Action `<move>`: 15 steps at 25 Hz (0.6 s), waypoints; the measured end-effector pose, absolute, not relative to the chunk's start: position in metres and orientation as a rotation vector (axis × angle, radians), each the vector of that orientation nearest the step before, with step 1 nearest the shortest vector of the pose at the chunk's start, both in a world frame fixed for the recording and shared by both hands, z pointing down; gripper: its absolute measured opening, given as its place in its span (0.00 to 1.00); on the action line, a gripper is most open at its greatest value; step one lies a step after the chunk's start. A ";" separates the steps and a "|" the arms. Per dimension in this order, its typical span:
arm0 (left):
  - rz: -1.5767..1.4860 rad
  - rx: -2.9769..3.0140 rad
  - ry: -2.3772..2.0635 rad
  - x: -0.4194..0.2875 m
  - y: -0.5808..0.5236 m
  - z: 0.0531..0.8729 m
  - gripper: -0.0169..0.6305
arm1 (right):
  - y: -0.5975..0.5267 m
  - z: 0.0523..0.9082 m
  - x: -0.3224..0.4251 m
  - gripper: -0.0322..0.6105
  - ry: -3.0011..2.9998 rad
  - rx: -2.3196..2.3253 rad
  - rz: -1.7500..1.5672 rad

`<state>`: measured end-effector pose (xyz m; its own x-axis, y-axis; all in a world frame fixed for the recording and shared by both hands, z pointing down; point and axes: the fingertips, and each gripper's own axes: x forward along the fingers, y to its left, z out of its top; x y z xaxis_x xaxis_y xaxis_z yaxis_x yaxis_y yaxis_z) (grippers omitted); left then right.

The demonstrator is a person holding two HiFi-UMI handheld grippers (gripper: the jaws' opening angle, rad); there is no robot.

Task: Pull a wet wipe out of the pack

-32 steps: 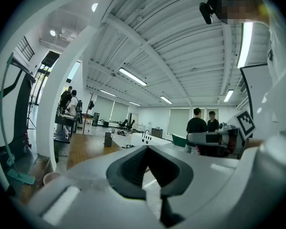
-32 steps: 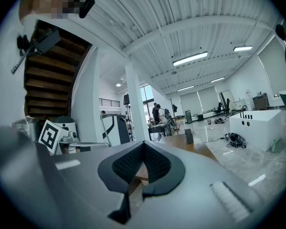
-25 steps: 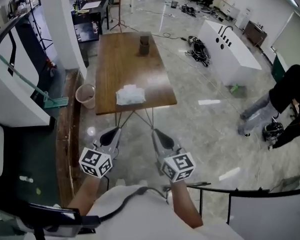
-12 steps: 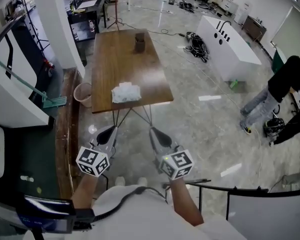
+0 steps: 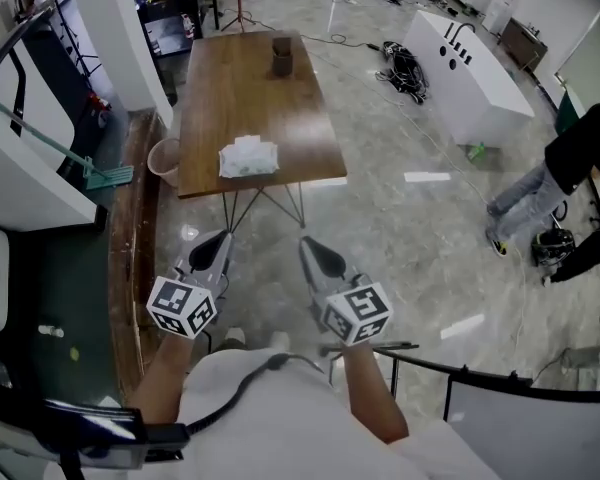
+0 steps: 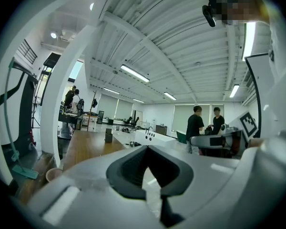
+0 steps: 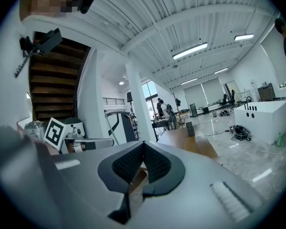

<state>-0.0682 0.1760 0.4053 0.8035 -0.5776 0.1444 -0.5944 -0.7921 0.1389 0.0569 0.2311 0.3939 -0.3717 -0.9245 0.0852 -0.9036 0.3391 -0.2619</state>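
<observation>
The wet wipe pack (image 5: pixel 248 156), white and crumpled, lies near the front edge of the brown wooden table (image 5: pixel 220 98), well ahead of me. Both grippers hang over the floor short of the table and point at it. My left gripper (image 5: pixel 218 240) is shut and holds nothing; in the left gripper view its pads meet at the tip of the left gripper (image 6: pixel 146 147). My right gripper (image 5: pixel 308 243) is also shut and empty, and its pads meet at the tip of the right gripper (image 7: pixel 143 143). Neither gripper view shows the pack.
A dark cup (image 5: pixel 282 56) stands at the table's far end. A waste bin (image 5: pixel 163 158) and a green broom (image 5: pixel 90 173) sit left of the table by a white column (image 5: pixel 110 28). A white counter (image 5: pixel 465 68), cables (image 5: pixel 405 68) and a person (image 5: pixel 570 168) are to the right. A railing (image 5: pixel 450 373) is near my right.
Both grippers have edged forward side by side, still shut. The table and the pack now sit a little higher in the head view.
</observation>
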 end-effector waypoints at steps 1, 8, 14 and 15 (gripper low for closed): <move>0.140 2.810 -0.928 -0.067 0.179 0.406 0.03 | 0.233 0.394 0.058 0.06 2.513 -1.709 -0.411; 0.145 2.789 -0.949 -0.062 0.185 0.413 0.03 | 0.234 0.400 0.072 0.06 2.517 -1.696 -0.421; 0.127 2.766 -0.964 -0.064 0.168 0.417 0.03 | 0.223 0.407 0.073 0.06 2.528 -1.695 -0.449; 0.128 2.767 -0.961 -0.063 0.164 0.418 0.03 | 0.219 0.408 0.074 0.06 2.529 -1.698 -0.450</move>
<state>-0.0629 0.1639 0.4180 0.7836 -0.6031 0.1495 -0.6212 -0.7654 0.1684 0.0739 0.2190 0.4075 -0.3905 -0.9141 0.1092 -0.8957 0.3499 -0.2744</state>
